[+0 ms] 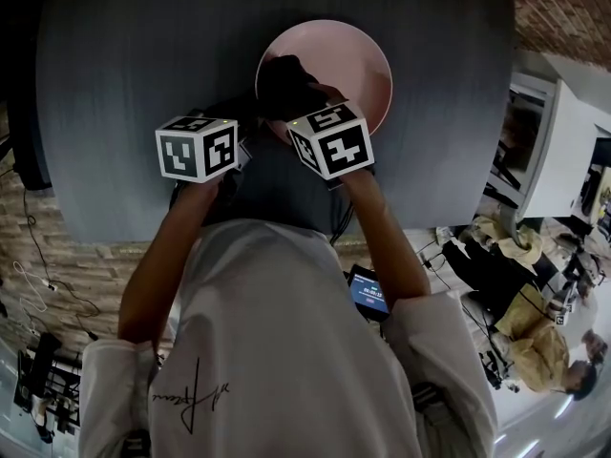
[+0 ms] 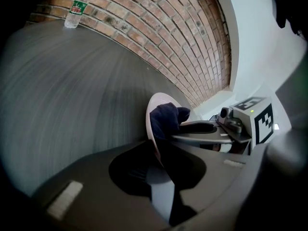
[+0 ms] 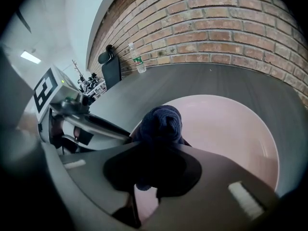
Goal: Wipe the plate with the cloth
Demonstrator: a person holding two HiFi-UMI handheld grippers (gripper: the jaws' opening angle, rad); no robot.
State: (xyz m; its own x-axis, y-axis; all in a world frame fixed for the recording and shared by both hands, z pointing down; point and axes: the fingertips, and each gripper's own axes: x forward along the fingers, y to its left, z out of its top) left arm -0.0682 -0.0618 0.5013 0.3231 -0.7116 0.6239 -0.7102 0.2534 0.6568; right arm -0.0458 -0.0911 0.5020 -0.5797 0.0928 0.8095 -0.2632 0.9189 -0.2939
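Observation:
A pink plate (image 1: 348,65) sits on the dark grey table (image 1: 115,74), near its front middle. A dark blue cloth (image 1: 284,82) rests bunched on the plate's left part. My right gripper (image 3: 154,165) is shut on the cloth (image 3: 161,123) and holds it against the plate's inner face (image 3: 226,129). In the left gripper view the plate (image 2: 155,110) shows edge-on, its near rim running down between the jaws. My left gripper (image 2: 158,163) is shut on that rim. The right gripper (image 2: 204,128) and the cloth (image 2: 166,119) lie just beyond it.
A water bottle (image 2: 77,7) stands at the table's far edge by the brick wall (image 2: 159,28). A black chair (image 3: 110,67) is beside the bottle (image 3: 137,59). Desks and seated people (image 1: 544,342) are off to the right.

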